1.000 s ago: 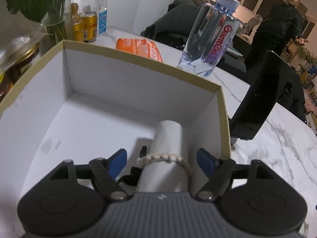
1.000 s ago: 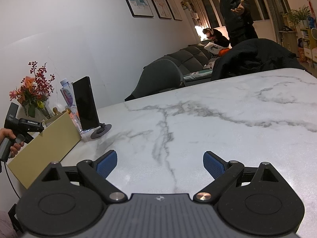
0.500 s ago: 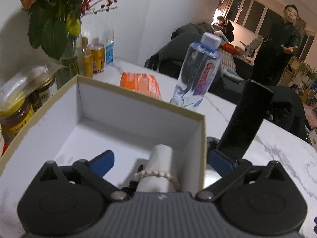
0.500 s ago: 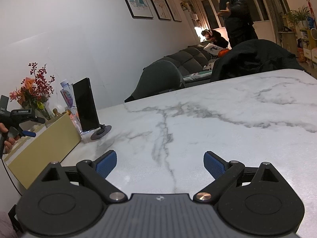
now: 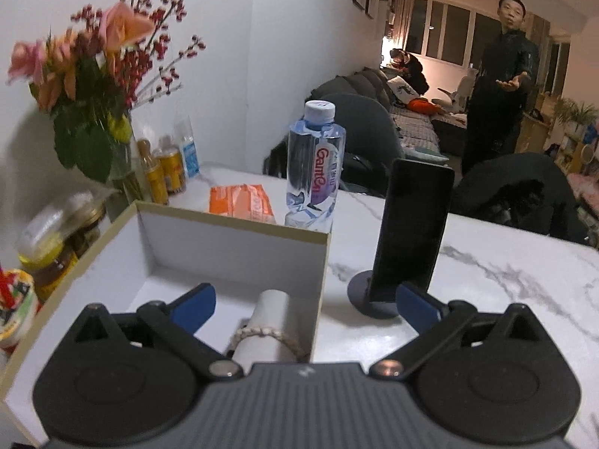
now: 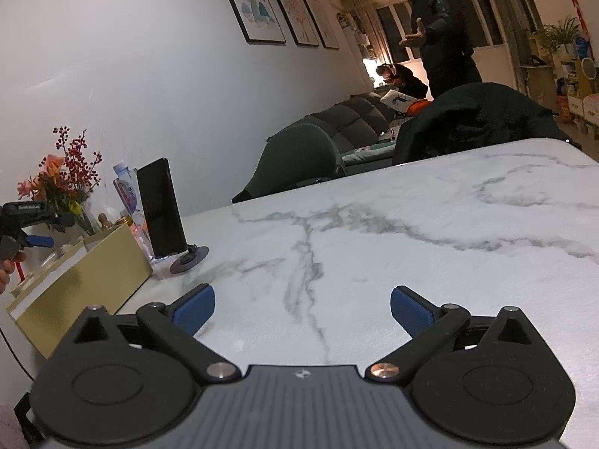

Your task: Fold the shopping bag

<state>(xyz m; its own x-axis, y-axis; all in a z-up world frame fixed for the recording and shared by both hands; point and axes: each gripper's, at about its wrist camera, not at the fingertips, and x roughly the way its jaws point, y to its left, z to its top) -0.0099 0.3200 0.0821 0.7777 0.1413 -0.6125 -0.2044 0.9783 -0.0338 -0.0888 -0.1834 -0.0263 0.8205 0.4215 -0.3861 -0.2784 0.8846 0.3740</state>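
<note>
Status: folding not begun; no shopping bag shows in either view, so its place cannot be told. Left gripper [image 5: 305,301]: spread, holding nothing, straddling the right wall of an open white box [image 5: 232,239]; below its left finger, inside the box, a pale roll ringed by a beaded bracelet [image 5: 266,335]. Ahead of it: water bottle [image 5: 313,164], orange packet [image 5: 241,202], dark phone on a round stand [image 5: 410,232] off the right finger, flowers [image 5: 90,86] and what seem blurred jars far left. Right gripper [image 6: 302,307]: spread, empty, over bare marble table [image 6: 411,232]. Obstructions: box and clutter crowd the left; 1 person [image 6: 441,30] stands beyond the table.
</note>
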